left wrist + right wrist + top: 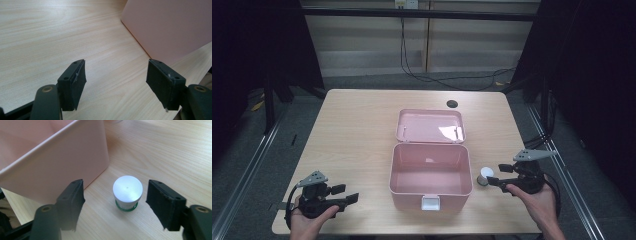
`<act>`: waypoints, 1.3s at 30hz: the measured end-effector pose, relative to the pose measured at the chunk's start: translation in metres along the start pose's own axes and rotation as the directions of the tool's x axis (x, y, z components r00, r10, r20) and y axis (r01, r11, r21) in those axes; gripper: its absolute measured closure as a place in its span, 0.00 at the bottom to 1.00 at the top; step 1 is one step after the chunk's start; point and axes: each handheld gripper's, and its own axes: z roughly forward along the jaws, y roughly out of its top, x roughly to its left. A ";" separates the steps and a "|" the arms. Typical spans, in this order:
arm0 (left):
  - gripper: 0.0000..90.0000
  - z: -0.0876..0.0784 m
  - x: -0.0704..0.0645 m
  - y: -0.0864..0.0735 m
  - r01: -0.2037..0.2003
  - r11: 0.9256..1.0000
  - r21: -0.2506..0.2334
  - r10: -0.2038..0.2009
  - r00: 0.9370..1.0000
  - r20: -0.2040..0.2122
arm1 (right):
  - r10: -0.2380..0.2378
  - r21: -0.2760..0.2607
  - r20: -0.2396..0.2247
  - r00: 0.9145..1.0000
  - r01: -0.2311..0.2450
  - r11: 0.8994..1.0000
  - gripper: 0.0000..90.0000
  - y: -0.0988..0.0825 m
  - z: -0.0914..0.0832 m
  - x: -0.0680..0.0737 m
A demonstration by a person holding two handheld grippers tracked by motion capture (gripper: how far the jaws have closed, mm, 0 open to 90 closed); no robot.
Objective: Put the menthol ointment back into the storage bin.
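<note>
jaws of the right gripper are gaping wide either side of the white-capped jar, which is standing upright on the table just beside the open pink box (its right wall); the left gripper, also spread wide, is idling well apart.

Light: your table is evenly lit from above; the room around it falls to black.
Glare: a white patch on the pink lid.
Shadows: soft, faint.
Focus: your high view is slightly soft; jaws at the bottom of both gripper views blur.
</note>
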 end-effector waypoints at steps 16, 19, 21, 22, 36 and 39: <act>0.35 0.000 0.000 0.000 0.007 1.000 -0.002 -0.007 1.000 0.001 | -0.064 0.116 -0.014 0.998 0.065 0.991 0.44 0.031 0.002 -0.004; 0.35 0.000 0.000 0.000 0.003 1.000 -0.003 -0.003 1.000 0.002 | -0.055 0.136 -0.030 0.998 0.059 0.989 0.43 0.035 0.002 -0.005; 0.35 0.000 0.000 0.000 0.001 1.000 0.000 -0.001 1.000 0.003 | -0.054 0.152 -0.032 0.998 0.058 0.987 0.41 0.038 0.004 -0.006; 0.35 0.000 0.000 0.000 0.002 1.000 -0.001 -0.002 1.000 0.002 | -0.052 0.168 -0.037 0.998 0.058 0.984 0.40 0.040 0.005 -0.006; 0.35 0.000 0.000 0.000 0.005 1.000 -0.002 -0.005 1.000 0.007 | -0.112 0.348 -0.052 0.992 0.123 0.929 0.46 0.062 0.023 -0.003; 0.35 0.000 -0.001 0.000 0.004 1.000 -0.001 -0.004 1.000 0.007 | -0.130 0.392 -0.061 0.990 0.144 0.909 0.48 0.064 0.029 -0.003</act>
